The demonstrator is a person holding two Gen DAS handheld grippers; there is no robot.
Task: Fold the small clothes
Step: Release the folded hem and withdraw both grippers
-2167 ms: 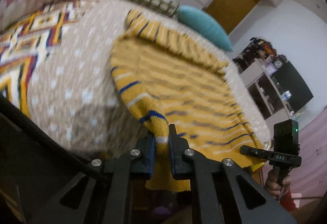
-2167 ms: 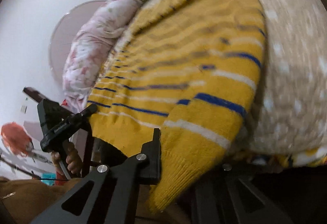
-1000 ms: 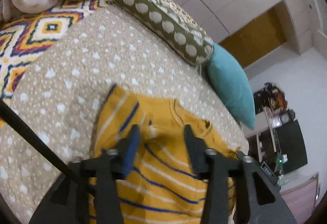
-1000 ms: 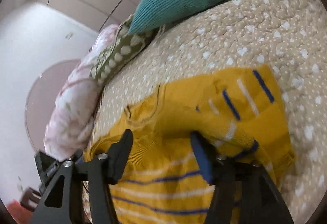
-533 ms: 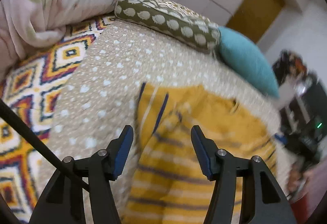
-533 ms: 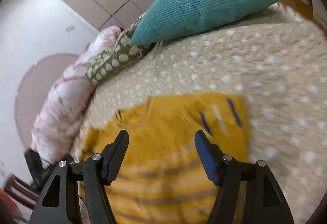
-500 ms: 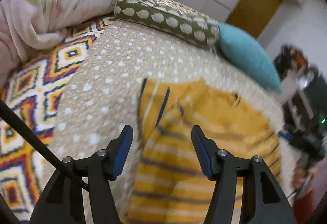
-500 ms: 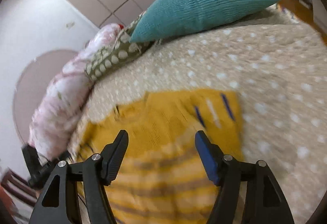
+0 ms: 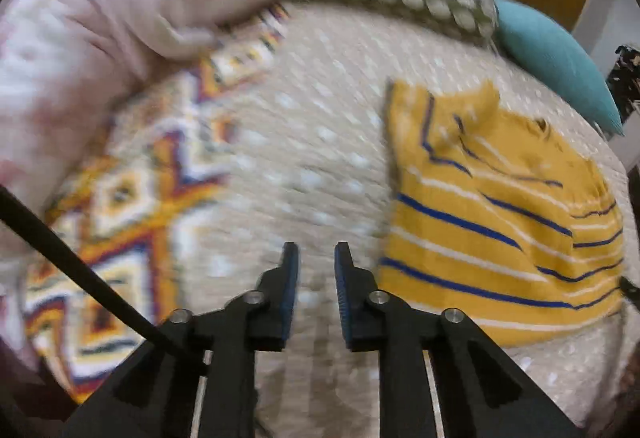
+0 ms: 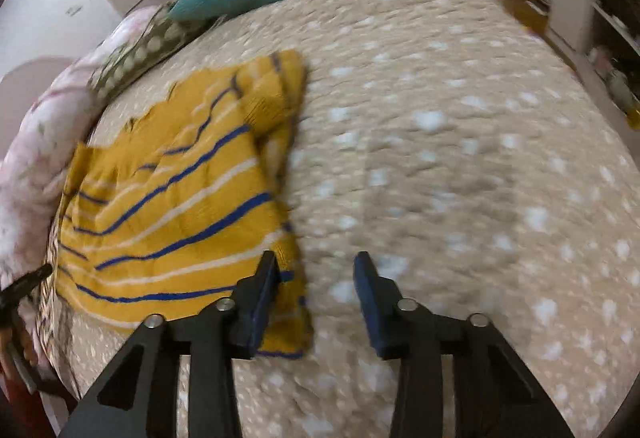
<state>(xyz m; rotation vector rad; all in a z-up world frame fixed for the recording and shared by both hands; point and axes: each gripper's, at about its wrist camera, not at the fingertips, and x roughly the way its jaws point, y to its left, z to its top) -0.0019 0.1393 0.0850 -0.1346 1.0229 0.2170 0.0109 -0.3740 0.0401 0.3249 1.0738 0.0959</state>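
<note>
The yellow striped sweater (image 9: 496,222) lies folded on the dotted bed cover (image 9: 312,142), at three o'clock of the left tongs (image 9: 316,258). Those tongs, just closing, stand narrow and empty; the right tongs (image 10: 316,270), also closing, gape half-wide over bare cover, the sweater at nine o'clock.

The left claw (image 9: 316,258), jaws just narrowed and empty, hangs over the quilt (image 9: 304,142) beside the yellow sweater (image 9: 500,230).

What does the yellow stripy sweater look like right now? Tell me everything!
The sweater is a small knitted one, mustard yellow with thin blue and white stripes. It lies folded into a rough rectangle, flat on the beige dotted bedspread. Its top layer is a bit wrinkled, and its folded-over end lies nearest the pillows. Neither gripper holds it: the left gripper hovers beside it, and one finger of the right gripper shows over its near corner.
</note>
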